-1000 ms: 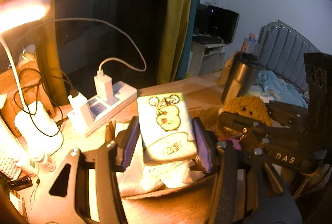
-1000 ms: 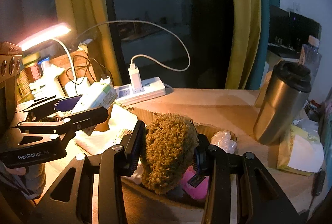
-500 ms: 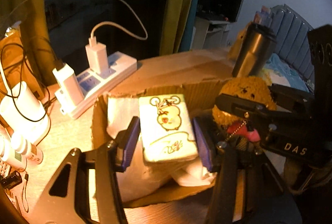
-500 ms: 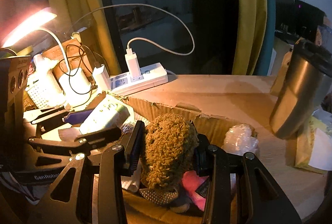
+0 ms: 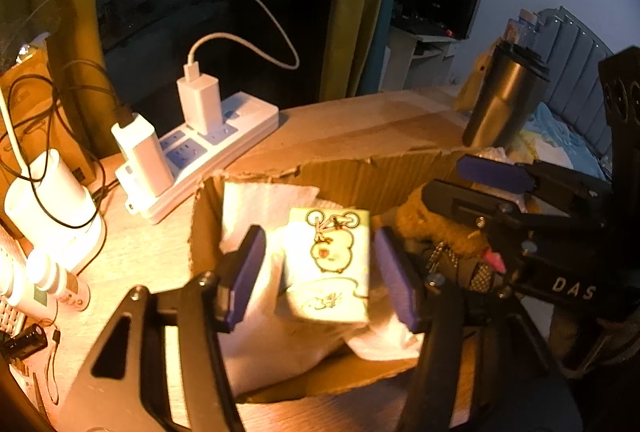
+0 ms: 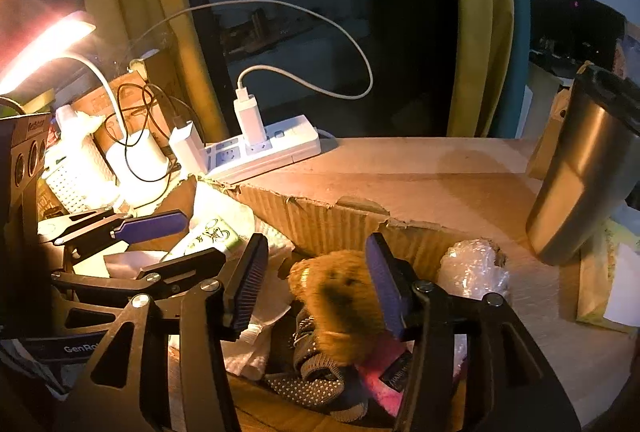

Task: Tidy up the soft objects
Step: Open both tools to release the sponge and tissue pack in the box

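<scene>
Two grippers hang over one torn cardboard box [image 5: 352, 172] on the desk [image 5: 152, 256], and both have their jaws spread apart. The left gripper [image 5: 320, 272] brackets a tissue pack [image 5: 328, 264] printed with a yellow cartoon; a gap shows on the left pad's side, so the pack lies free on the white tissue [image 5: 260, 200] inside the box. The right gripper [image 6: 316, 280] likewise straddles a brown plush [image 6: 336, 296], which rests in the box's right half on top of a dotted sock [image 6: 312, 384] and something pink [image 6: 380, 364]; whether its right pad touches the fur I cannot tell.

Both things look light and yielding. The pack, I judge, is a soft film wrap around paper: it will squash under a tight pinch and its smooth skin may slide, so it is best taken across the narrow width at mid-length, as the pads now stand. The plush is fuzzy and springy, easy on friction but apt to bulge out of a shallow hold; a bite across its fat middle would suit. A metal chain [image 5: 440, 256] lies by it and could snag.

A steel tumbler [image 6: 588, 168] stands just beyond the box and a power strip [image 6: 264, 152] with chargers sits behind, both near enough to knock on a careless lift.
</scene>
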